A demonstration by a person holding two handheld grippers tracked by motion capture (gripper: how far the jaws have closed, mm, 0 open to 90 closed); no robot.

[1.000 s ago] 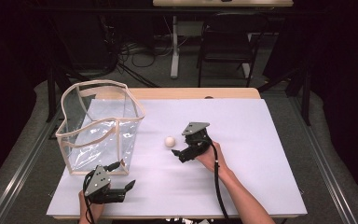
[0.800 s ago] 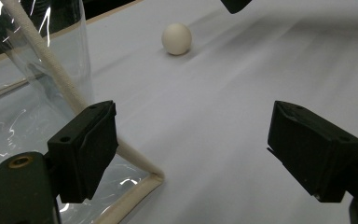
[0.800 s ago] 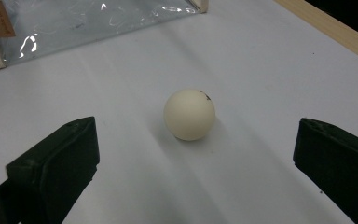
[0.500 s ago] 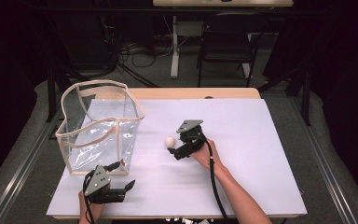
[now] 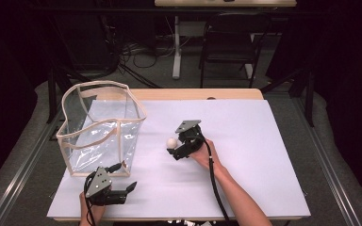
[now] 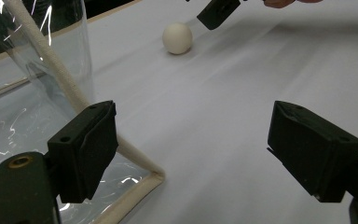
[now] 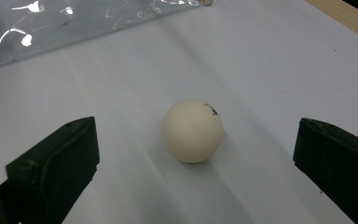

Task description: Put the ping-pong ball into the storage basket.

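Your right tool sits near the middle of the worktop, its jaws spread wide with nothing between the pads. The small cream-white ball rests on the white sheet just at the tips of that tool. In the right gripper view the ball lies centred ahead of the gap between the two black jaws, a little beyond their tips and apart from both; a small dark mark shows on its upper right side. From the high view the ball appears just beside the far jaw tip, though I cannot tell whether it touches.

Your left tool lies low at the near edge of the worktop, held in your left hand, with its jaws also wide apart and empty. It points toward the right across the sheet. In the left gripper view the ball shows well ahead, far from those jaws, with one jaw tip of your right tool just beside it.

The clear plastic bag with cream trim stands upright and open on the left part of the worktop, well apart from the ball. Its near bottom corner lies close by the left jaw of your left tool.

Your right hand grips the right tool from behind, with its cable trailing along your forearm.
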